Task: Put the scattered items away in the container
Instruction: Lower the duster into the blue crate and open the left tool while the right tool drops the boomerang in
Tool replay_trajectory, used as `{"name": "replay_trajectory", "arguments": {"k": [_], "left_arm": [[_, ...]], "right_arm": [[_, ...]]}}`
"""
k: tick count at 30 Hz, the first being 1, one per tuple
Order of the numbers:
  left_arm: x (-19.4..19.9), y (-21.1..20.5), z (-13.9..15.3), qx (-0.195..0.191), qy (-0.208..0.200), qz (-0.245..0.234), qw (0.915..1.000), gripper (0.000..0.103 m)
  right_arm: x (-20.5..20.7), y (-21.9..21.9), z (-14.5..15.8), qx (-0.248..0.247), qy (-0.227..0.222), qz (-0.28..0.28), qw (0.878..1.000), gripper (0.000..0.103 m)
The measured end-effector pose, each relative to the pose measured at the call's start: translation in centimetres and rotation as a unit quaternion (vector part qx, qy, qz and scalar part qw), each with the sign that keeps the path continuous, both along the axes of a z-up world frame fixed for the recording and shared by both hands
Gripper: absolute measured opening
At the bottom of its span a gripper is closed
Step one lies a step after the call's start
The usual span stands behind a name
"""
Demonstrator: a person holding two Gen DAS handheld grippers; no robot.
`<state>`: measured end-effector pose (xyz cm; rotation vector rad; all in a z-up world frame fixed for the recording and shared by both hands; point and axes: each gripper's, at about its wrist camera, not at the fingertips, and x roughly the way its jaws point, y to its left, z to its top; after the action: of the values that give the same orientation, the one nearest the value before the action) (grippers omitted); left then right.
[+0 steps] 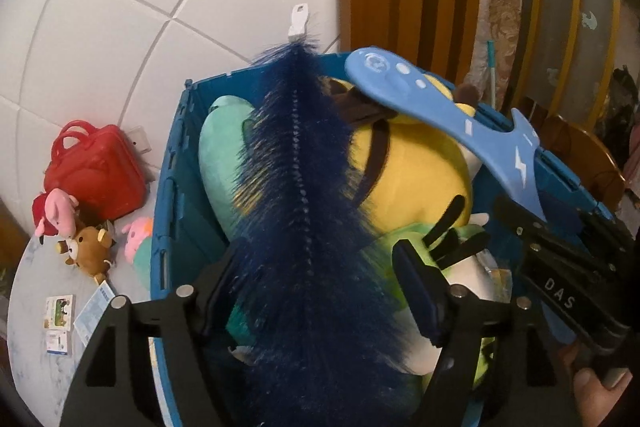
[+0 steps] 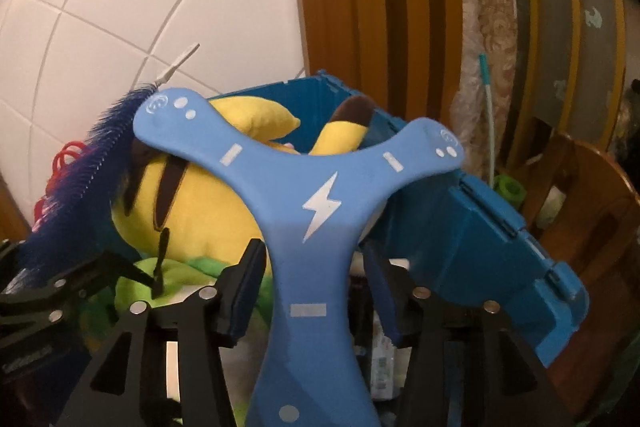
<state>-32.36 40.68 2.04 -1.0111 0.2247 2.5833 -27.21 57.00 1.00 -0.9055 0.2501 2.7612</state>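
Blue everywhere on my feeds right now. My left claw (image 1: 316,291) has the dark blue feather duster (image 1: 296,187) running up between its fingers, but the pads stand clear of the fluff on both sides, so I'd call that one released, not gripping. The duster lies across the blue crate (image 1: 176,187), its white handle tip poking past the far rim toward the tiled wall (image 1: 120,7).

My right claw (image 2: 312,291) straddles the stem of the light blue three-armed boomerang (image 2: 316,203), the one with the white lightning bolt. There's a visible gap on each side of the stem, so the fingers aren't pinching it either. Its two far arms rest over the crate's contents, one on the big yellow plush (image 2: 192,211), the other out toward the crate's right rim.

Inside the crate, besides the yellow plush, I can see a mint green plush (image 1: 216,147) and something lime green underneath.

Still out on the bench (image 1: 28,307) to the left of the crate: a red bag (image 1: 100,171), a pink plush (image 1: 56,211), a brown bear plush (image 1: 88,247) and a few small cards (image 1: 60,311).
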Motion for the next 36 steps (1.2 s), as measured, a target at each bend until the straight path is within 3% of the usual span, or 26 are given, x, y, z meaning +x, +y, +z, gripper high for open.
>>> {"name": "replay_trajectory", "arguments": {"k": [3, 4, 5, 6, 7, 8, 10, 11, 17, 25, 27, 28, 29, 30, 31, 32, 36], "left_arm": [[0.1, -1.1, 0.2, 0.008, 0.0, 0.009, 0.9999, 0.073], [0.2, -1.4, 0.2, 0.01, 0.0, 0.008, 0.9999, 0.074], [0.1, -1.5, 0.0, 0.011, -0.002, 0.002, 0.9999, 0.074], [-0.1, -1.5, -0.2, 0.016, -0.008, -0.008, 0.9998, 0.074], [-0.4, -1.4, -0.4, 0.018, -0.016, -0.011, 0.9997, 0.072], [-0.8, -1.3, -0.6, 0.02, -0.024, -0.013, 0.9994, 0.054], [-1.6, -0.9, -0.9, 0.021, -0.042, -0.016, 0.9988, 0.029], [-2.2, -0.7, -0.8, 0.02, -0.047, -0.017, 0.9986, 0.022], [-5.8, 0.3, 3.1, 0.0, -0.022, -0.014, 0.9997, 0.021], [-15.3, 2.3, 6.1, -0.03, -0.021, 0.009, 0.9993, 0.021], [-17.2, 2.4, 6.0, -0.025, -0.035, 0.006, 0.9991, 0.026], [-17.9, 2.3, 5.9, -0.024, -0.039, 0.007, 0.9989, 0.038], [-18.4, 2.2, 5.8, -0.019, -0.038, 0.007, 0.9991, 0.055], [-18.6, 2.0, 5.7, -0.015, -0.033, 0.006, 0.9993, 0.065], [-18.8, 1.8, 5.6, -0.01, -0.028, 0.005, 0.9995, 0.081], [-18.8, 1.7, 5.5, -0.006, -0.026, 0.002, 0.9996, 0.085], [-19.0, 1.2, 5.2, 0.009, -0.036, -0.003, 0.9993, 0.085]], "right_arm": [[0.3, 0.0, 0.0, -0.002, 0.005, 0.002, 1.0, 0.067], [0.6, -0.1, 0.2, 0.0, 0.008, 0.003, 1.0, 0.077], [0.8, -0.1, 0.3, 0.003, 0.011, 0.003, 1.0, 0.077], [0.7, 0.1, 0.3, 0.002, 0.008, 0.004, 1.0, 0.075], [0.5, 0.3, 0.4, 0.001, 0.005, 0.005, 1.0, 0.05], [0.3, 0.6, 0.4, -0.001, 0.002, 0.006, 1.0, 0.04], [-0.1, 1.0, 0.5, -0.004, -0.005, 0.009, 1.0, 0.04], [-0.3, 1.1, 0.7, -0.004, -0.006, 0.011, 1.0, 0.04], [-2.2, 1.7, 4.6, 0.015, 0.014, 0.026, 0.999, 0.04], [-12.8, 2.9, 9.1, 0.011, -0.017, 0.038, 0.999, 0.04], [-15.5, 3.1, 9.5, 0.005, -0.025, 0.039, 0.999, 0.04], [-16.6, 3.0, 9.6, 0.006, -0.03, 0.037, 0.999, 0.042], [-17.4, 2.8, 9.4, 0.011, -0.037, 0.036, 0.999, 0.055], [-18.3, 2.6, 9.2, 0.016, -0.044, 0.034, 0.998, 0.066], [-18.9, 2.4, 9.0, 0.023, -0.048, 0.032, 0.998, 0.089], [-19.1, 2.4, 8.7, 0.025, -0.05, 0.029, 0.998, 0.098], [-20.0, 2.3, 7.6, 0.028, -0.06, 0.018, 0.998, 0.098]]}}
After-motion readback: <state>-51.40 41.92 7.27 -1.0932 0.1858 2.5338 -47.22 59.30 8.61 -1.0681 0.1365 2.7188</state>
